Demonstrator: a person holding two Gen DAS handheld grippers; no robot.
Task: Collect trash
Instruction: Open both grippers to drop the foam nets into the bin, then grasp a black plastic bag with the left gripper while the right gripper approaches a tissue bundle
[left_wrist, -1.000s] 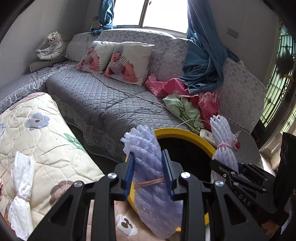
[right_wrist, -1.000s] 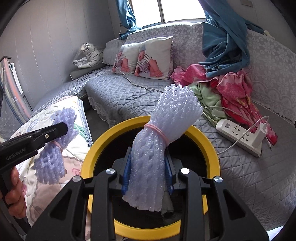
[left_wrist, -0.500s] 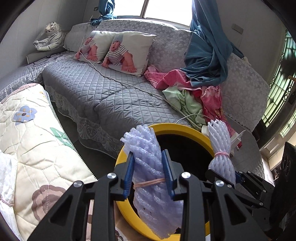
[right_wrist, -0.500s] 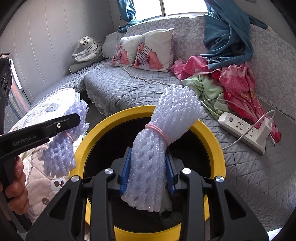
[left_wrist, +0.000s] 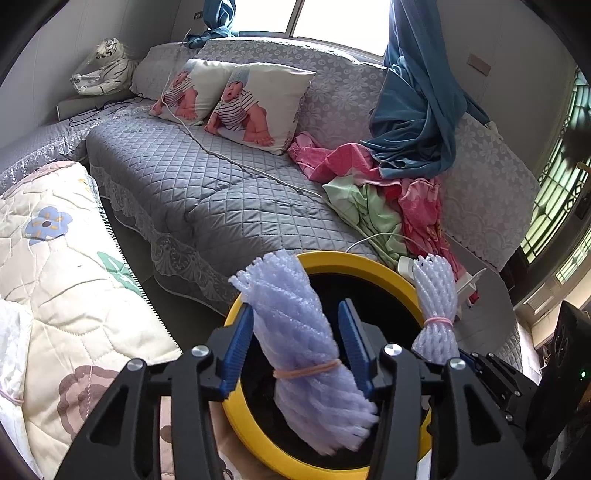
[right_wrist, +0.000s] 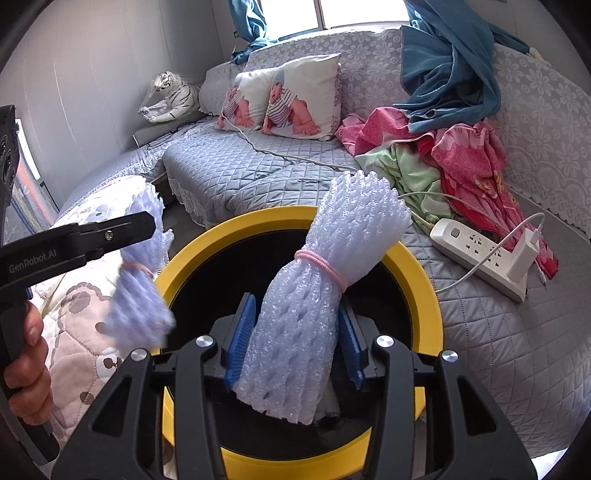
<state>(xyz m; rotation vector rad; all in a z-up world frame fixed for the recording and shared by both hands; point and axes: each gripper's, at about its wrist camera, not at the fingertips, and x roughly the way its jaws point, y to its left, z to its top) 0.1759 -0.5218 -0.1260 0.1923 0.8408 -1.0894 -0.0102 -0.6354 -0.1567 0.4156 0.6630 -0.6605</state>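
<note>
The left hand-held gripper has just been opening; a gap shows between its blue pads and the lavender foam-net bundle, which hangs blurred above the yellow-rimmed trash bin. The right hand-held gripper has also been opening, and its pads stand slightly off the white foam-net bundle over the same bin's black mouth. Beyond the bin lies a grey quilted sofa; a white power strip sits to the right.
</note>
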